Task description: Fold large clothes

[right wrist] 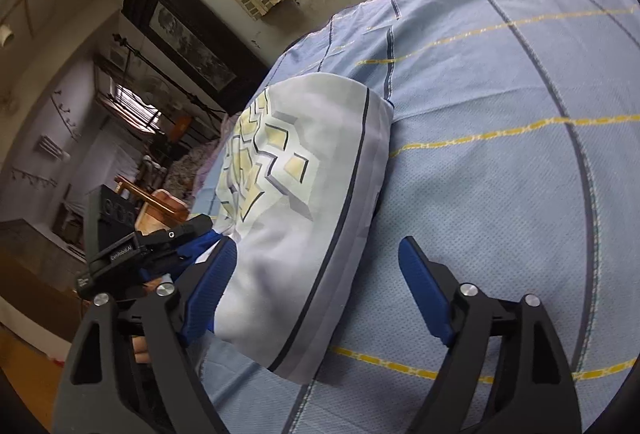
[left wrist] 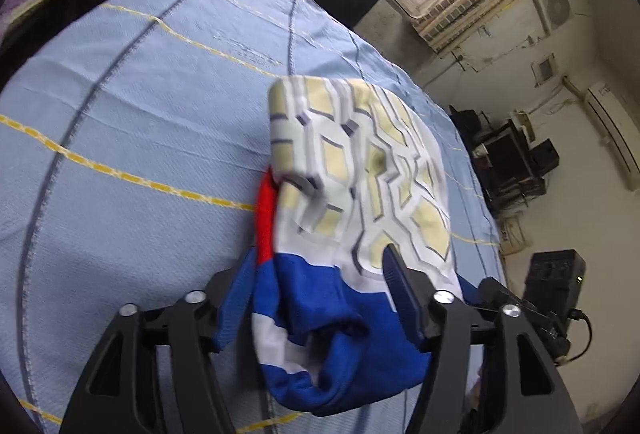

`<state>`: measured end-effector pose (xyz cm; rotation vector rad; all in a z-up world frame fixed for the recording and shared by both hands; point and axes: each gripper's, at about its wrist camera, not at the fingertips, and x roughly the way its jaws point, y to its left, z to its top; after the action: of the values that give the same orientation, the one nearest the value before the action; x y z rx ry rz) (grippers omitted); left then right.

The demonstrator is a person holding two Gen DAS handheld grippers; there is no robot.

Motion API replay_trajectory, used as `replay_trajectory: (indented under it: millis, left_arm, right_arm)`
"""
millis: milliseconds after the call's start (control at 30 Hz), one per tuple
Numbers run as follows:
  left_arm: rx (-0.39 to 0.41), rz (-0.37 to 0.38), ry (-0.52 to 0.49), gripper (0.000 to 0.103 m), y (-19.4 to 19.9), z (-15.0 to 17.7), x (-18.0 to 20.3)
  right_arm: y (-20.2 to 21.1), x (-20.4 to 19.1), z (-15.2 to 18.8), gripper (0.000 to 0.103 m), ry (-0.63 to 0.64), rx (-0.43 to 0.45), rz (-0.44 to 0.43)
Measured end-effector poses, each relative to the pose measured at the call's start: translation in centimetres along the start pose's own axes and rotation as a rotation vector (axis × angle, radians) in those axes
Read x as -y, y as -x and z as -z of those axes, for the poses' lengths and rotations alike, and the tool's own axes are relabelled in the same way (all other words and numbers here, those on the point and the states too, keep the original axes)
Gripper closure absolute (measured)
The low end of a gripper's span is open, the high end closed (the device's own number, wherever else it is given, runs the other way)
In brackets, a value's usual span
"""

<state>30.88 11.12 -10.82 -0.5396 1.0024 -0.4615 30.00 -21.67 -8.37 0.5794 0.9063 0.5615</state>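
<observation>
Bed point(left wrist: 140, 122): pale blue woven sheet with yellow dashed stripes. Garment point(left wrist: 360, 170): smooth white, yellow and blue printed fabric, folded into a soft bundle on the sheet. Left hand-held gripper point(left wrist: 320, 298): jaws apart, fabric bunched between. Right hand-held gripper point(right wrist: 316, 294): jaws apart beside the bundle. Risk: loose blue end could slip and unfold.

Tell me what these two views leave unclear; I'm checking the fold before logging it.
- Left gripper: the bunched garment covers the gap between its fingers in the left wrist view, so its grip is uncertain.
- Garment's full outline: motion blur in the left view; in the right view its near-left edge sits behind the right gripper finger.
- Bedsheet: cut off by both fisheye edges.
- Whether layers are aligned: undersides hidden.
</observation>
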Motion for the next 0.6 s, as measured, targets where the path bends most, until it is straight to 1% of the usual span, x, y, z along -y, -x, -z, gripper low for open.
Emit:
replay_trajectory:
  millis: [100,167,233,300,333,500,567,600]
  left_arm:
    - [-0.024,-0.01,-0.039,0.029,-0.6,0.5,0.8]
    - [-0.041,0.015,-0.041,0.021,-1.1,0.6,1.2]
    - [-0.079,0.054,-0.037,0.015,-2.0,0.8,1.3]
    - [-0.123,0.067,-0.029,0.015,-3.4,1.1,1.3]
    - [-0.133,0.077,-0.015,0.013,-3.8,1.2,1.2]
    - [-0.131,0.109,-0.001,0.013,-3.8,1.2,1.3]
    - [-0.134,0.098,-0.005,0.013,-4.1,1.2,1.2]
    - [-0.134,0.105,0.004,0.013,-4.1,1.1,1.0]
  right_arm:
    - [-0.6,0.1,0.4,0.021,-0.016,-0.021,-0.007]
    - [-0.9,-0.2,0.6,0.021,0.001,-0.035,-0.001]
    - [-1.1,-0.5,0.8,0.018,0.013,-0.041,-0.012]
    - [-1.4,-0.5,0.9,0.017,0.007,-0.046,-0.014]
    - [-1.6,-0.4,0.9,0.017,0.002,-0.05,-0.012]
    - [-2.4,-0.5,1.5,0.016,-0.024,-0.082,-0.052]
    - [-3.0,-0.6,1.3,0.016,-0.038,-0.1,-0.062]
    - [-3.3,-0.6,1.2,0.015,-0.047,-0.102,-0.06]
